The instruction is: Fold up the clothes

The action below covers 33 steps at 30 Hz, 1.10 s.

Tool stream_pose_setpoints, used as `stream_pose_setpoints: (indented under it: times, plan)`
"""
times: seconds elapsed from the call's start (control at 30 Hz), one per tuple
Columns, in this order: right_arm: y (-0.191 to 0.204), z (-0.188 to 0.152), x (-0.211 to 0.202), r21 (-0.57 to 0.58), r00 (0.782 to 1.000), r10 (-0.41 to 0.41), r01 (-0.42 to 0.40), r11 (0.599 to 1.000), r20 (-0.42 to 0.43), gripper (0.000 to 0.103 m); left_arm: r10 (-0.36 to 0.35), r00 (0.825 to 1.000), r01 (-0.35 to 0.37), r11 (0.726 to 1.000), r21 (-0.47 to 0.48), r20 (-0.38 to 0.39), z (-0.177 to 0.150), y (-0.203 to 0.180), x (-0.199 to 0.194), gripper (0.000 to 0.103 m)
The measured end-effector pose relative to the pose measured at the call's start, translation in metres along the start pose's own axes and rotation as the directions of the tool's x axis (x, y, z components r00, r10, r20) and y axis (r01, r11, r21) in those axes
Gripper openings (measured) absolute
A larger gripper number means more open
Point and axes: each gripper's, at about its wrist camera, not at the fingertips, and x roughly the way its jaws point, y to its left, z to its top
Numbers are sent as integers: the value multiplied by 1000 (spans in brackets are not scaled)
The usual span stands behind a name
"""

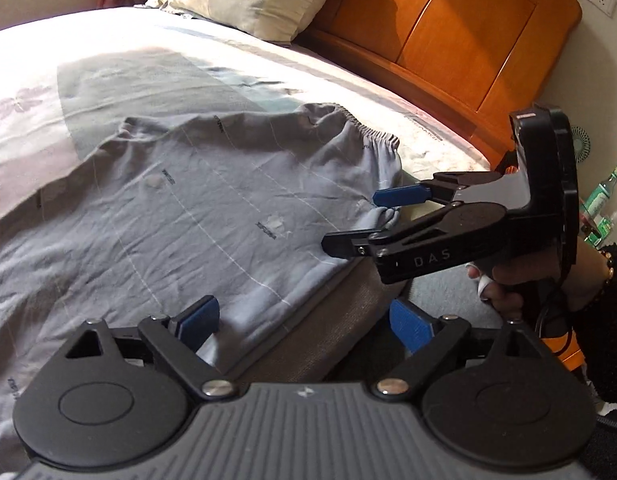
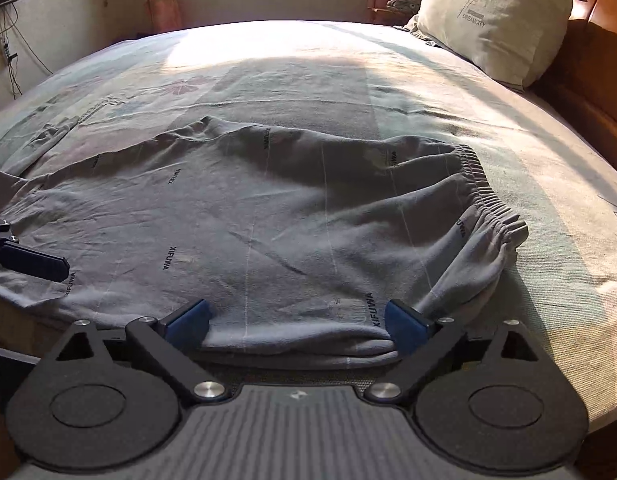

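On the bed [image 2: 508, 128], grey trousers [image 2: 268, 208] lie spread beneath both claws, left [image 1: 304, 322] and right [image 2: 296, 322], each gaping wide, gripping nothing.

Grey cotton trousers [image 2: 268, 216]: thin pale grid lines, dark "XIFUWA" lettering, ruched elastic waistband. Pale grey-green patterned bed sheet [image 2: 448, 92] with faded pink flower prints and darker grey panels; beige pillow [image 2: 492, 16] with a grey "DREAMCITY" print, glossy orange wooden headboard [image 1: 460, 28]. Both the left claw [image 1: 308, 322] and right claw [image 2: 296, 322] are black with blue pads.
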Motion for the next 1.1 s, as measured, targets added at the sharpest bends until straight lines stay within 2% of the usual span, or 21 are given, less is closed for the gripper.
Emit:
stream_pose_setpoints:
  times: [0.03, 0.1, 0.2, 0.3, 0.43, 0.5, 0.6, 0.7, 0.8, 0.9, 0.93, 1.07, 1.1]
  plan:
    - [-1, -1, -1, 4, 1000, 5, -5, 1000, 3, 97, -26, 1000, 26, 1000, 2, -5, -3, -4, 1, 97]
    - [-3, -2, -7, 22, 1000, 17, -17, 1000, 12, 97, -56, 998, 57, 998, 30, -25, -4, -10, -3, 97]
    - [-12, -2, -19, 80, 995, 74, -79, 994, 64, 97, 4, 1000, -3, 999, 52, -9, 0, -5, -14, 97]
    - [-21, 11, -22, 87, 987, 72, -85, 993, 144, 97, 71, 997, -72, 996, 44, 20, 9, 6, -23, 97]
    - [-35, 27, 1, 114, 989, 78, -93, 989, 125, 98, 72, 997, -72, 995, -66, 5, 6, 26, -21, 97]
    - [-44, 20, 15, 137, 997, 59, -66, 988, 57, 97, 63, 998, -62, 992, -109, 8, 1, 35, -22, 97]
    - [-51, 9, 6, 117, 997, 61, -66, 991, 45, 96, 42, 999, -38, 990, -135, 29, -6, 40, -29, 97]
    - [-46, 14, -4, 74, 999, 33, -36, 997, 33, 96, 104, 993, -98, 989, -114, 52, 1, 39, -37, 98]
    - [-43, 38, -9, 55, 984, 110, -118, 991, 137, 96, 165, 983, -158, 983, -92, 79, 7, 43, -45, 98]
    - [-41, 69, 8, 45, 975, 149, -158, 986, 168, 96, 179, 981, -168, 976, -140, 75, 6, 56, -47, 98]
    - [-41, 78, 17, 41, 974, 155, -164, 986, 164, 96, 180, 981, -168, 973, -156, 68, 4, 59, -47, 98]
    - [-50, 101, 66, 111, 963, 265, -270, 957, 57, 96, 175, 982, -161, 970, -182, 68, -7, 68, -48, 98]
    - [-53, 101, 75, 114, 964, 261, -265, 957, 51, 96, 171, 983, -156, 971, -184, 70, -8, 69, -49, 98]
